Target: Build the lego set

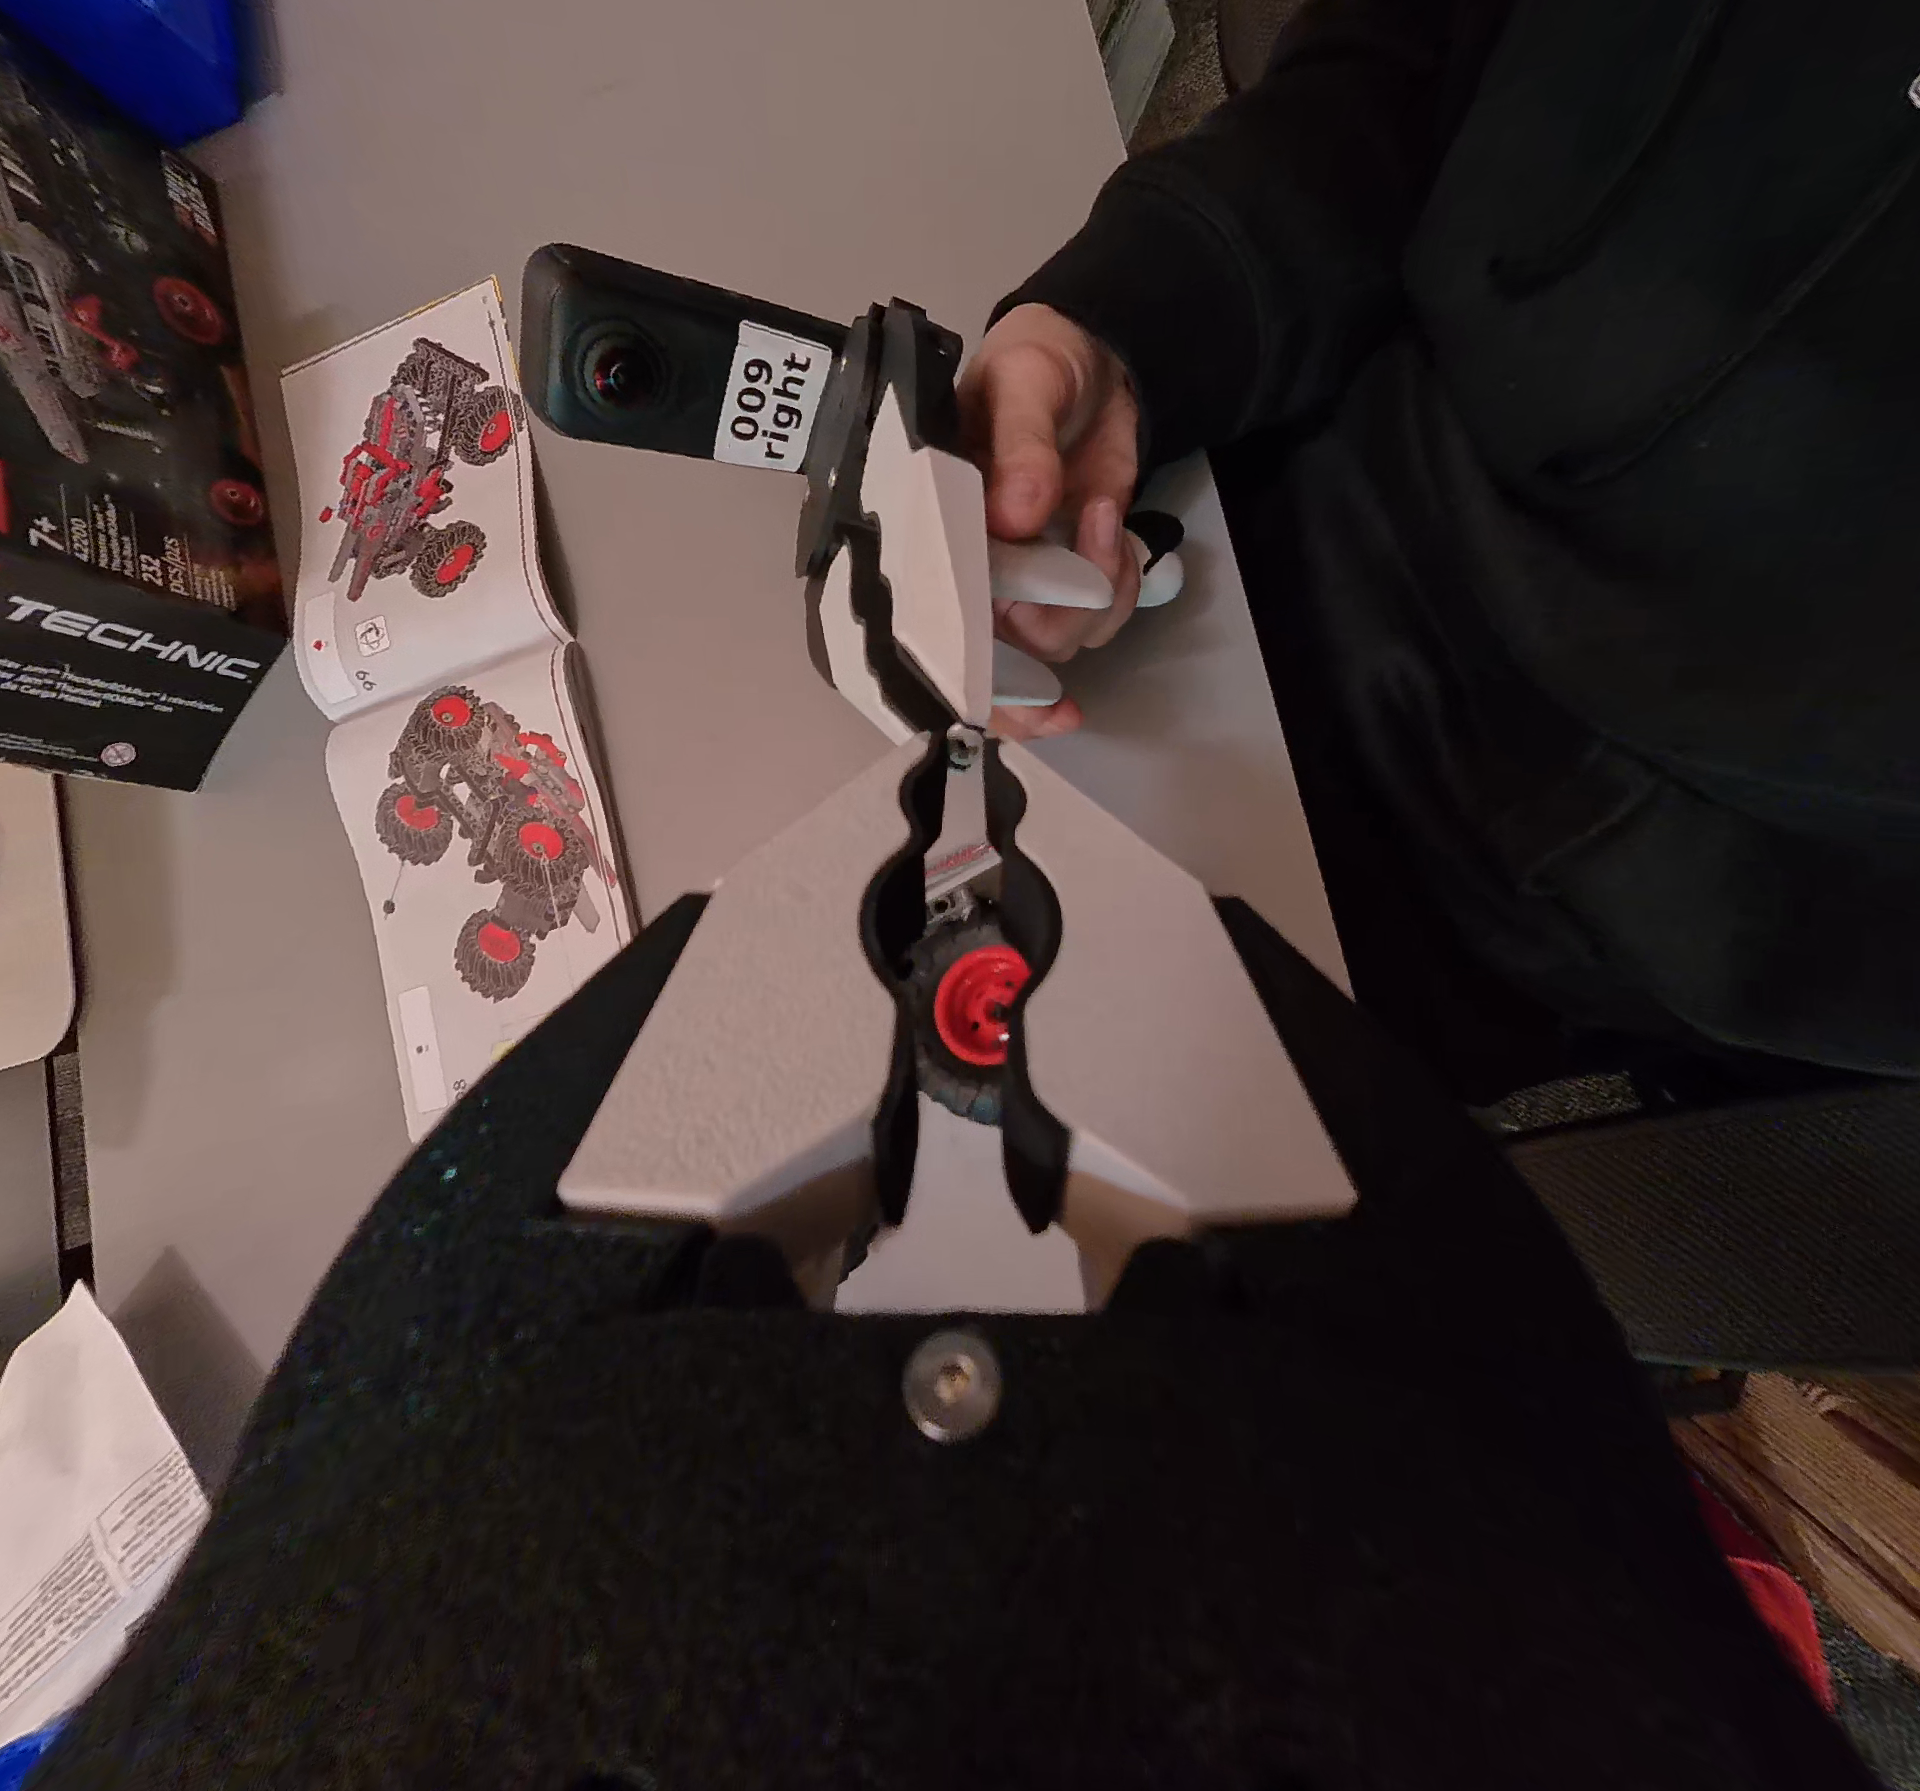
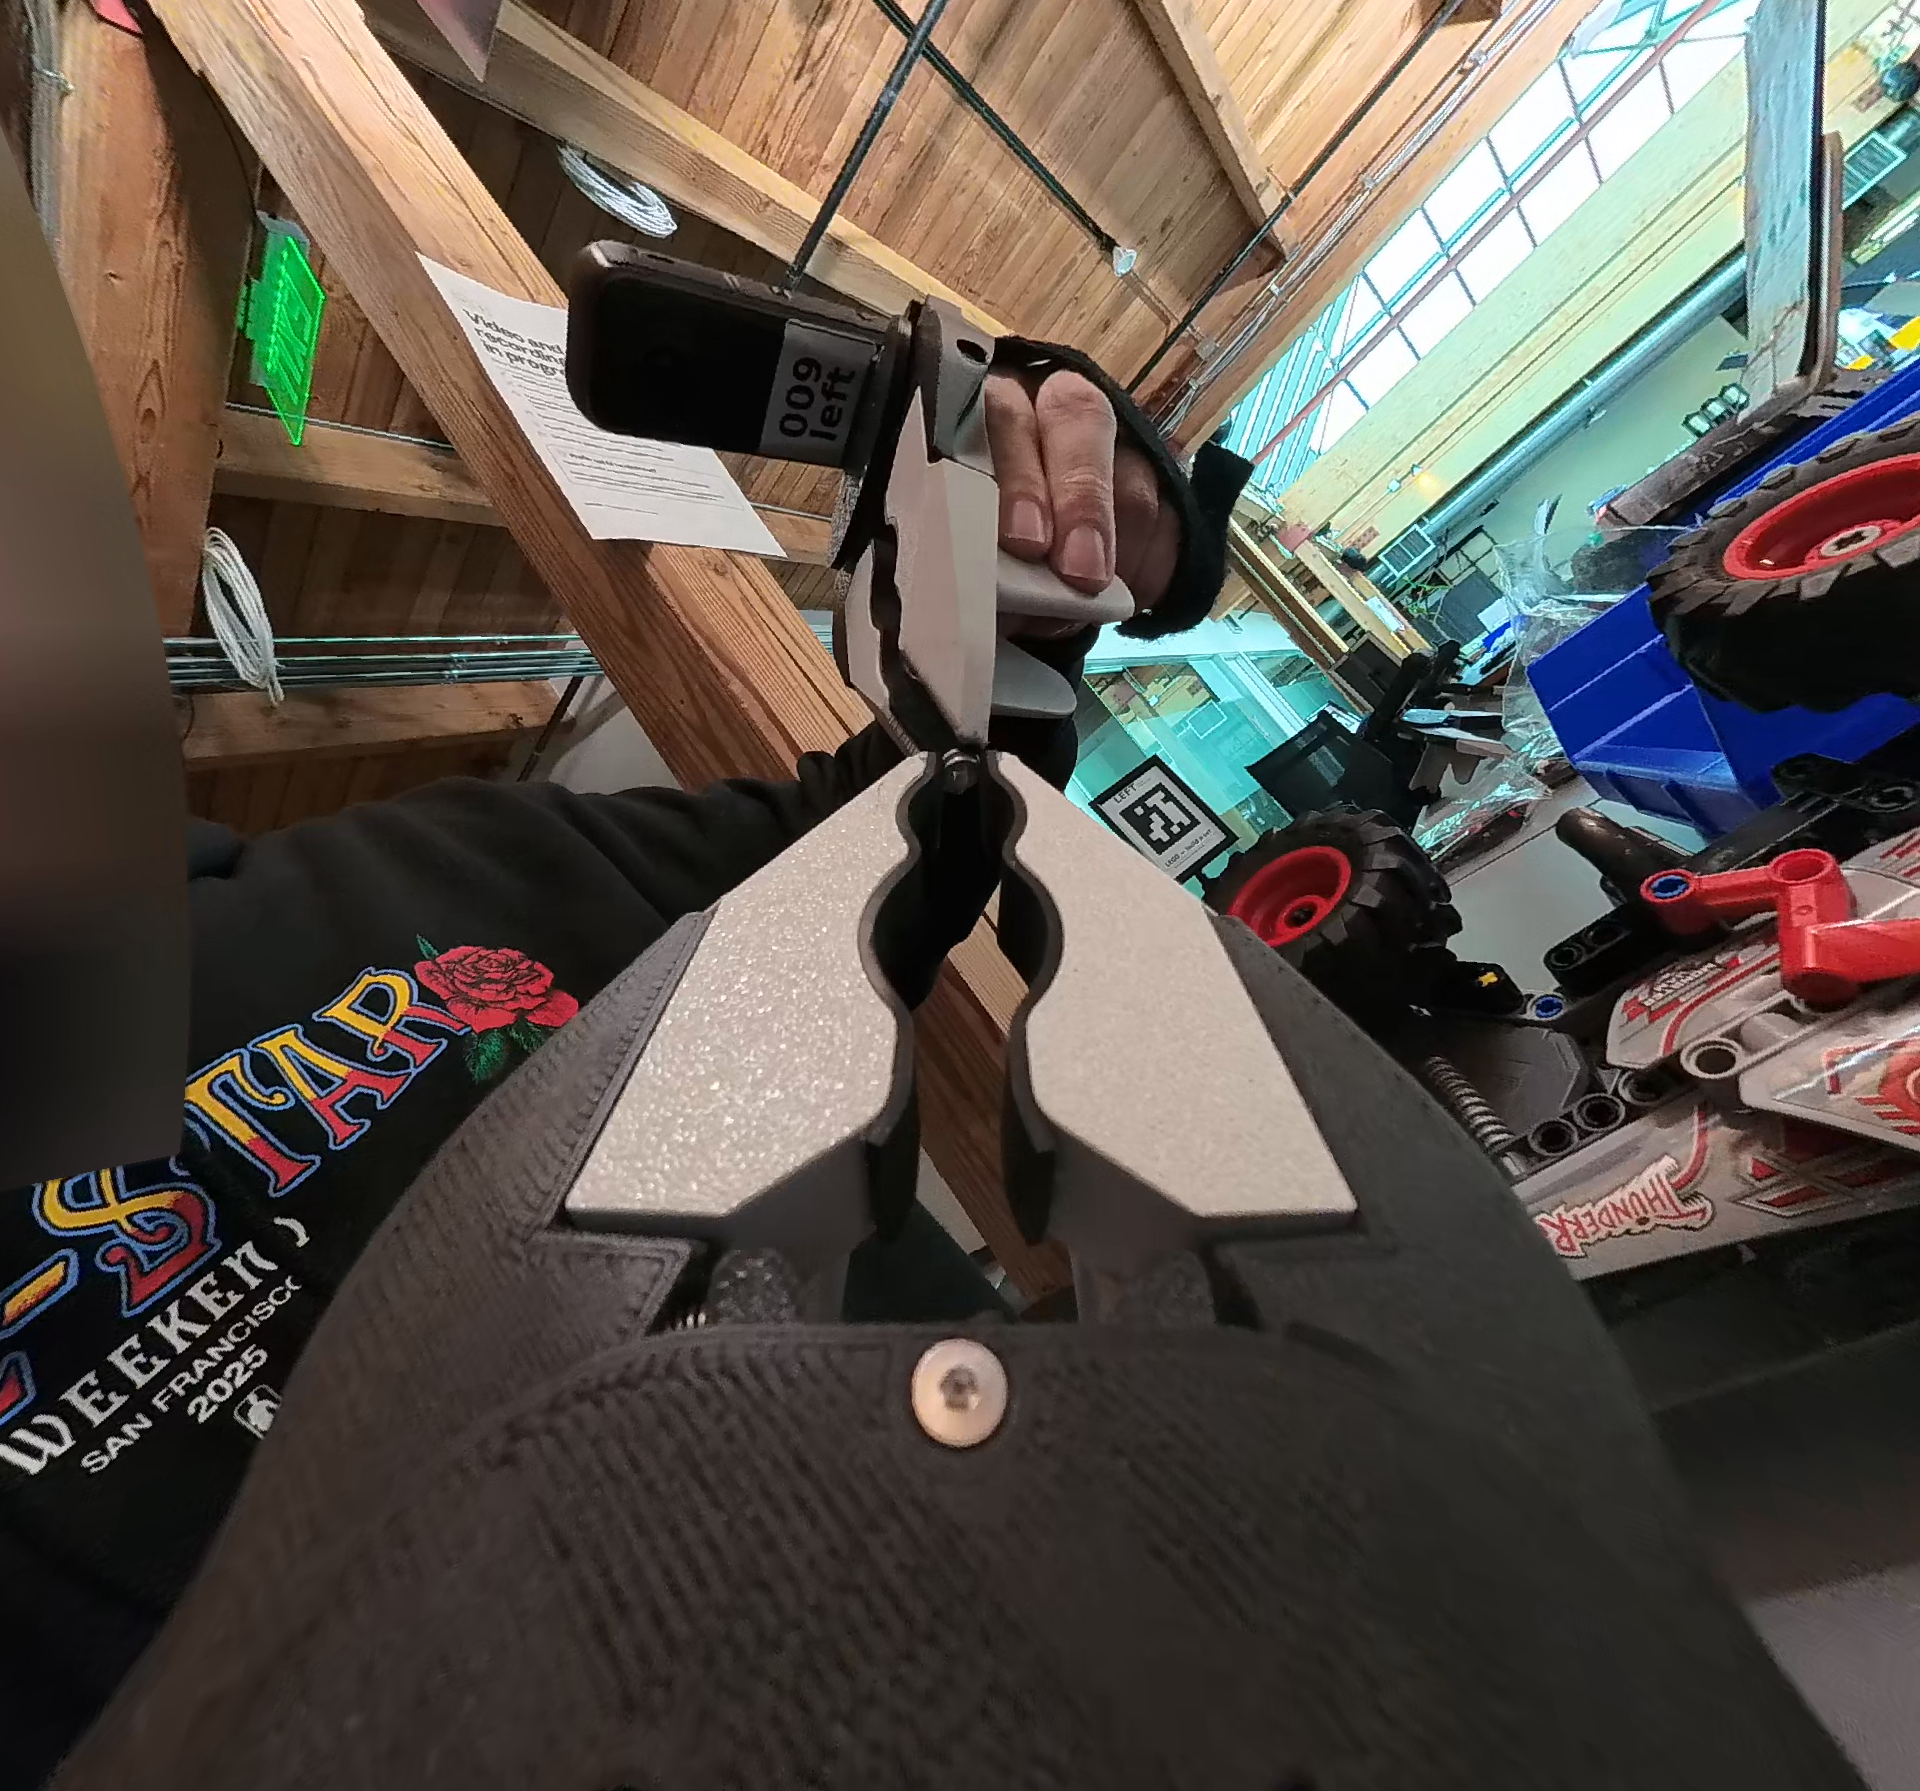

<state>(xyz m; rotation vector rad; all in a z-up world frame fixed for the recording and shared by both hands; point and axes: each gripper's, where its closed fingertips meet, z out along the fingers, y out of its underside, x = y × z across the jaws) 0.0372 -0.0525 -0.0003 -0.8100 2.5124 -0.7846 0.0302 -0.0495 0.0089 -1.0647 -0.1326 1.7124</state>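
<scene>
Both claws meet tip to tip, the left claw (image 1: 964, 754) and right claw (image 2: 961, 767) pinching narrow on one small grey pin (image 1: 962, 747), seemingly. The knobbly-tyred truck (image 2: 1662, 1035) sits at three o'clock of the right claw. Smooth grey table (image 1: 675, 131) lies bare toward twelve o'clock; the booklet (image 1: 447, 702) lies at nine.

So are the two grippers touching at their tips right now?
Touching. In both wrist views the left gripper and right gripper meet tip to tip around a small grey piece, no gap visible.
</scene>
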